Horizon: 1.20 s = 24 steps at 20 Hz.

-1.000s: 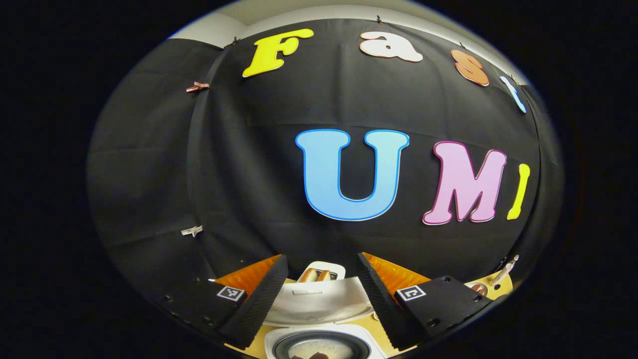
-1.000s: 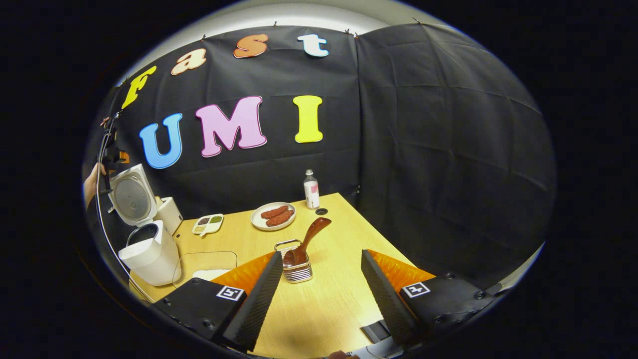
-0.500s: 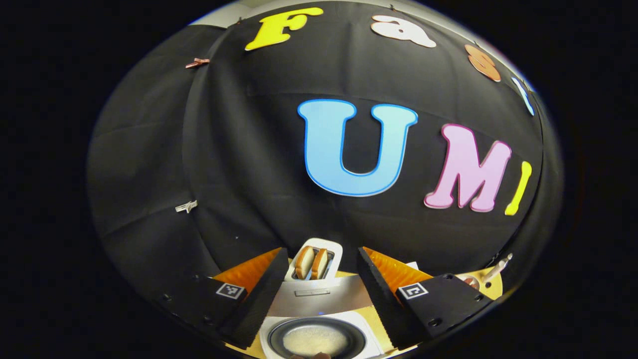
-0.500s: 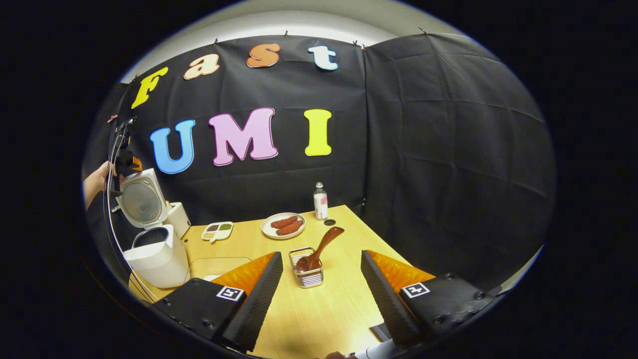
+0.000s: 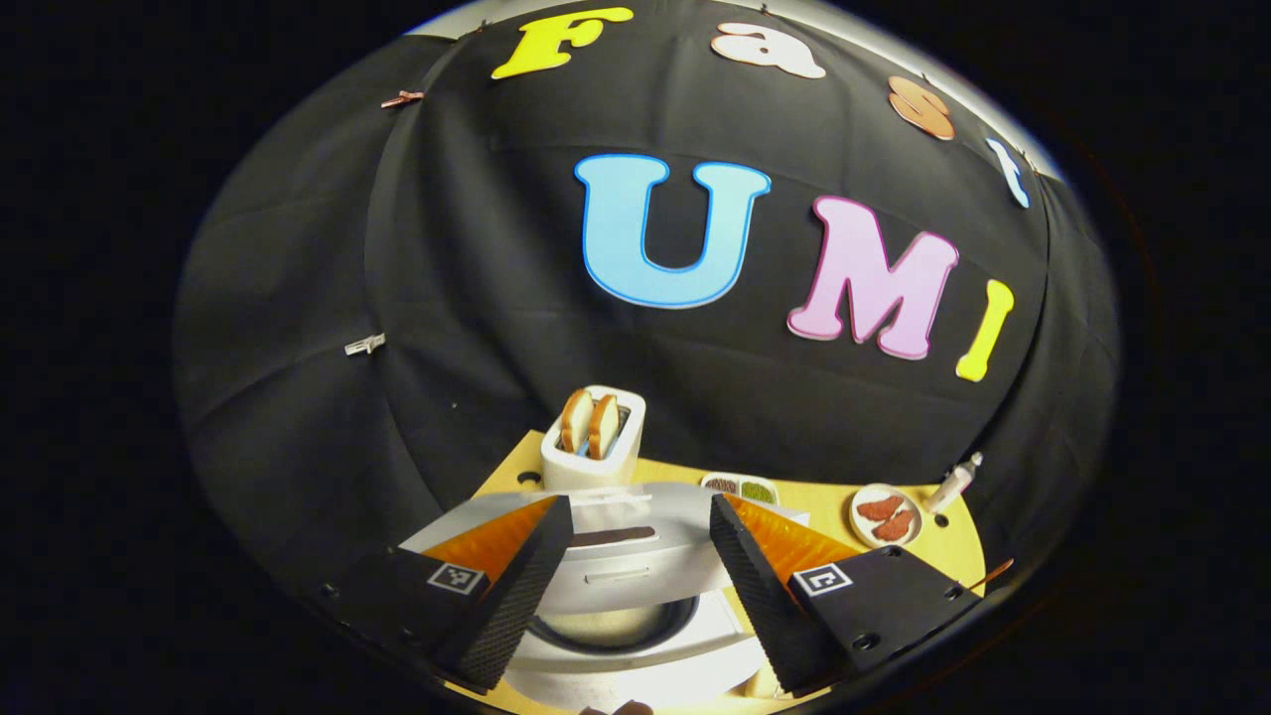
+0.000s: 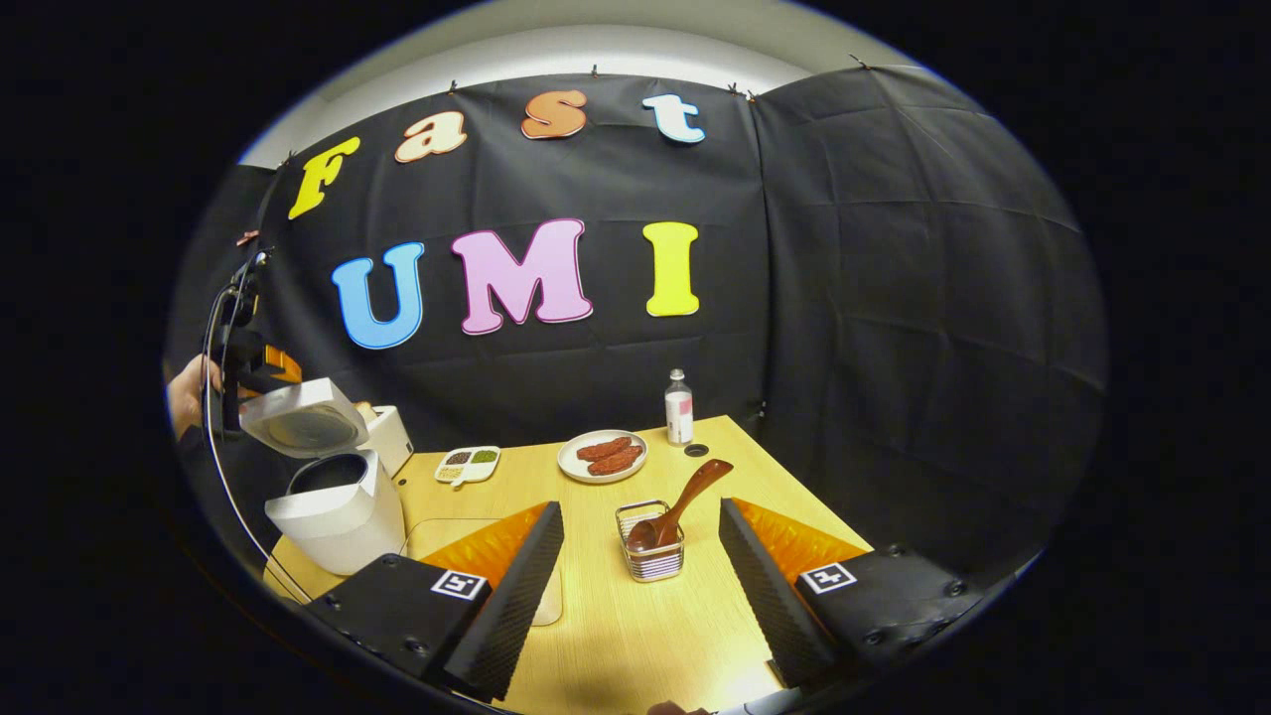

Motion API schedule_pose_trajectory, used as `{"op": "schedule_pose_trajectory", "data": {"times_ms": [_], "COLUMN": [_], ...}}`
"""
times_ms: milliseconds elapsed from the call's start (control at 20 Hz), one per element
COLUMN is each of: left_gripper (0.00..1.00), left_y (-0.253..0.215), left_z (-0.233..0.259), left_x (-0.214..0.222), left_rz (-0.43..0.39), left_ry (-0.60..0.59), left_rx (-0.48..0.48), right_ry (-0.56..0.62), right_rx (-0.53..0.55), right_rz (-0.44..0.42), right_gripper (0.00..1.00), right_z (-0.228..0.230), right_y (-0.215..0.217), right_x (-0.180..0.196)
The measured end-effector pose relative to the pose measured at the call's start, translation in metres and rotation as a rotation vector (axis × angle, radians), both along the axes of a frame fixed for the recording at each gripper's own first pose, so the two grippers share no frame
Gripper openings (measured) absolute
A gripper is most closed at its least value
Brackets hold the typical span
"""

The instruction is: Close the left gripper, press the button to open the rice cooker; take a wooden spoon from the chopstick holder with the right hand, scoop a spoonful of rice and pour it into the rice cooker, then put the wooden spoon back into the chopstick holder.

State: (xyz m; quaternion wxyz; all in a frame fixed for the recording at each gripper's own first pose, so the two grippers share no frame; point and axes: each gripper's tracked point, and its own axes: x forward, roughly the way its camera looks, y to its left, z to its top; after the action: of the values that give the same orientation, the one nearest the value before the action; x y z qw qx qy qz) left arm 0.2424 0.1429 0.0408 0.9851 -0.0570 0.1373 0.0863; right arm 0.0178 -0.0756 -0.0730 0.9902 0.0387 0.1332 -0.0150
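The white rice cooker (image 6: pixel 338 511) stands at the table's left end with its lid (image 6: pixel 303 422) tilted about halfway down over the pot. My left gripper (image 6: pixel 248 362) sits just behind that lid, held by a hand (image 6: pixel 189 392). In the left gripper view, my left gripper (image 5: pixel 639 506) is open above the lid (image 5: pixel 616 551), and rice shows in the pot (image 5: pixel 616 626) under it. The wooden spoon (image 6: pixel 685 497) leans in the wire chopstick holder (image 6: pixel 650 558). My right gripper (image 6: pixel 640 508) is open and empty, a little short of the holder.
A toaster (image 5: pixel 593 437) with two bread slices stands behind the cooker. A condiment dish (image 6: pixel 469 463), a plate of sausages (image 6: pixel 603 457) and a small bottle (image 6: pixel 679 407) line the back of the table. A clear rice container (image 6: pixel 437 536) lies beside the cooker.
The cooker lid has swung from upright to about half shut, with the left gripper following it down. The right gripper has drawn back from the holder, leaving the spoon there.
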Motion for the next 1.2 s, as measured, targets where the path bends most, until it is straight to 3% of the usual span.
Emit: {"op": "schedule_pose_trajectory", "data": {"times_ms": [250,600,1000,1200], "left_gripper": [1.0,1.0,1.0,1.0], "left_y": [-0.013,-0.017,-0.019,-0.023], "left_z": [-0.055,-0.092,-0.144,-0.149], "left_x": [-0.023,-0.029,-0.036,-0.035], "left_rz": [0.027,0.071,0.128,0.103], "left_ry": [0.005,-0.036,0.041,0.063], "left_rx": [0.048,0.07,0.086,0.078], "right_ry": [0.052,0.067,0.098,0.115], "right_rx": [-0.017,-0.044,-0.02,-0.02], "right_rz": [0.059,0.149,0.138,0.133], "right_gripper": [0.99,0.99,0.99,0.99], "right_z": [-0.02,-0.026,-0.034,-0.041], "right_y": [0.017,0.035,0.022,0.016], "right_x": [-0.004,-0.007,-0.002,0.002]}}
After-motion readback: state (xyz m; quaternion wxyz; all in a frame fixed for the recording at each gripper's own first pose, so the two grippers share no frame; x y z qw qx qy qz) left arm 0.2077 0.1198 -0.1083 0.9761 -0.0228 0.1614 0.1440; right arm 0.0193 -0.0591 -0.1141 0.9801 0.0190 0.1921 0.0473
